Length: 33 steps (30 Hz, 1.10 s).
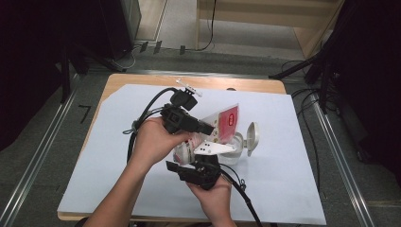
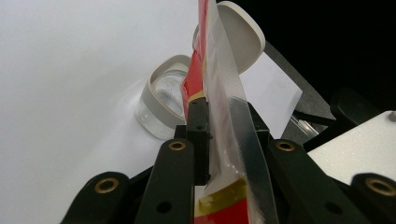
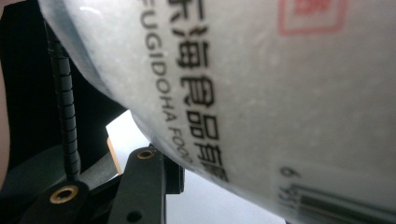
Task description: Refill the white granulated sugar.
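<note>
Bag of white granules point(image 1: 215, 127) held tilted over the open clear jar point(image 1: 234, 147) at mid-counter point(image 1: 283, 189), its red top pointing far-right, long axis slanting toward the jar mouth. Left claw point(image 2: 219, 140) pinches the bag's flat sealed edge; right claw point(image 1: 201, 163), nearer, grips the bag's bulging lower body from below. The jar's hinged lid point(image 1: 253, 137) stands open, right.

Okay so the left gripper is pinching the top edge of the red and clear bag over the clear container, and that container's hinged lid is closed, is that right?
Not quite. The lid is flipped open and stands beside the mouth of the clear container, as the high view shows. The rest holds: the left gripper pinches the edge of the bag above it.
</note>
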### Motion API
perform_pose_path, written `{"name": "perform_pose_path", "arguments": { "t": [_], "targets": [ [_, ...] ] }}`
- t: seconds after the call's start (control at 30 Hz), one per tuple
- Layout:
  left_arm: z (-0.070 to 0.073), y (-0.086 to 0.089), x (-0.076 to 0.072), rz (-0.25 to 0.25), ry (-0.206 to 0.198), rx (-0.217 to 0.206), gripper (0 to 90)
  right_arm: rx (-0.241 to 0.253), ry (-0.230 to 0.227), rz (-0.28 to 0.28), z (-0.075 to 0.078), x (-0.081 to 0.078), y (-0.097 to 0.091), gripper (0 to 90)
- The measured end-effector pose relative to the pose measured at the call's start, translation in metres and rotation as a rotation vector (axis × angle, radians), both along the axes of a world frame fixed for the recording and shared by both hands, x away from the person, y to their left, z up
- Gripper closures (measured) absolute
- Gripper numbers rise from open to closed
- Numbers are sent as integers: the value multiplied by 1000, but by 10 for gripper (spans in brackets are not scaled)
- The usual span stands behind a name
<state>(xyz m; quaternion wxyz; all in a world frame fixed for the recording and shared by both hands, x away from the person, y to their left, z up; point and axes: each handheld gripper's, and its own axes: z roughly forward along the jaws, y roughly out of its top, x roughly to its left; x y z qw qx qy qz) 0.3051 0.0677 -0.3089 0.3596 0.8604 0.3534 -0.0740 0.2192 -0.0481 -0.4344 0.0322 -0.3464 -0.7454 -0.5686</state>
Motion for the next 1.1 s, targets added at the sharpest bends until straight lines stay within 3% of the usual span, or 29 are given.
{"name": "perform_pose_path", "arguments": {
  "t": [0.4,0.63,1.0,1.1],
  "targets": [
    [3,-1,4,-8,11,6,805,-4,26,27,6,2,2,605],
    [2,-1,4,-16,8,-14,792,11,36,1,7,2,2,633],
    [6,-9,8,-19,12,26,807,30,46,-3,8,5,-1,634],
    [7,-9,8,-21,13,20,802,45,50,-5,8,5,-1,634]
  ]
}}
